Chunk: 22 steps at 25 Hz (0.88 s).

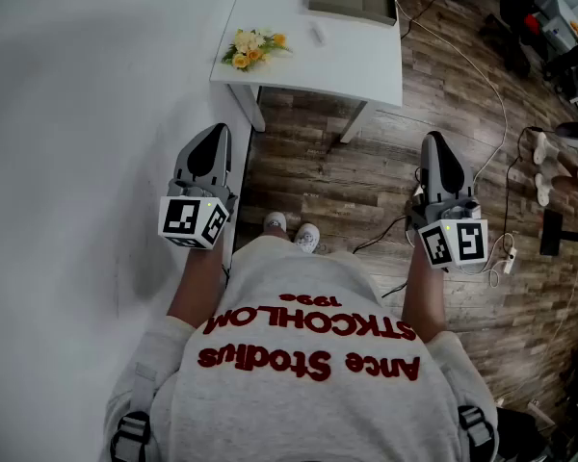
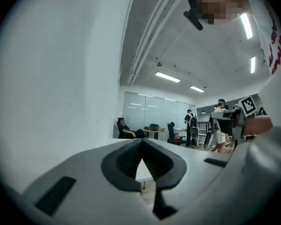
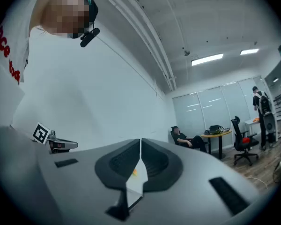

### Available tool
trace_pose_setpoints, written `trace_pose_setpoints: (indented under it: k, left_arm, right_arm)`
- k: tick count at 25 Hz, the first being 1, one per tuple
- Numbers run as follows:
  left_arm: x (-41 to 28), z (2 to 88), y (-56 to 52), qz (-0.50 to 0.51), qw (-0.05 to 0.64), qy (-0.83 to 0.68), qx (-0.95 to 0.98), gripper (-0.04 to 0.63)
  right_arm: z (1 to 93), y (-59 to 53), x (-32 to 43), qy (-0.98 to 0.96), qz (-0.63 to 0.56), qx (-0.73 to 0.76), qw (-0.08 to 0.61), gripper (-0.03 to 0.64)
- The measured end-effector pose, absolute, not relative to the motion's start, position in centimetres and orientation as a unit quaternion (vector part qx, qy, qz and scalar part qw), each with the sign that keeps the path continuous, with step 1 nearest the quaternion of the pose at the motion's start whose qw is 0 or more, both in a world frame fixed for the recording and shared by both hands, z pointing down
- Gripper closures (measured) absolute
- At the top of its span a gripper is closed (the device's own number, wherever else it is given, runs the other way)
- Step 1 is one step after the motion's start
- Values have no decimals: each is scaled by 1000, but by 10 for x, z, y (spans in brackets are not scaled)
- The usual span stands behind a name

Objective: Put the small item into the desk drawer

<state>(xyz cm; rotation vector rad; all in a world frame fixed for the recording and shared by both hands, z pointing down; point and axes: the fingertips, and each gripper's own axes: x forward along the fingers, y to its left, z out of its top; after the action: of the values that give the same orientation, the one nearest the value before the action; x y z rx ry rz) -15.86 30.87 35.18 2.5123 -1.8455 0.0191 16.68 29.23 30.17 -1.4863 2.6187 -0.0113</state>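
Grippers are pointing flat towards 12 o'clock, maybe because the job is waiting there. The grey left gripper [image 1: 216,135] and grey right gripper [image 1: 433,142] are both pinching shut on nothing. The small pale item [image 1: 316,35] is lying on the white desk [image 1: 366,65], beside yellow flowers [image 1: 253,46].

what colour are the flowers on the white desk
The flowers are mostly yellow and cream, with green leaves. They show best in the head view.
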Motion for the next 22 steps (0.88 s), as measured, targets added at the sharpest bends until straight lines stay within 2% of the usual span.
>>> trace_pose_setpoints:
  k: [9, 14, 22]
  left_arm:
    - [-155, 354, 301, 8, 13, -596, 803, 589]
    - [-152, 347, 300, 1, 12, -592, 806, 589]
    - [-155, 355, 270, -1, 25, -588, 809, 589]
  right_arm:
    - [306, 290, 167, 869, -4, -491, 56, 606]
    - [306, 283, 168, 866, -35, -491, 86, 607]
    - [308, 258, 159, 870, -42, -485, 84, 607]
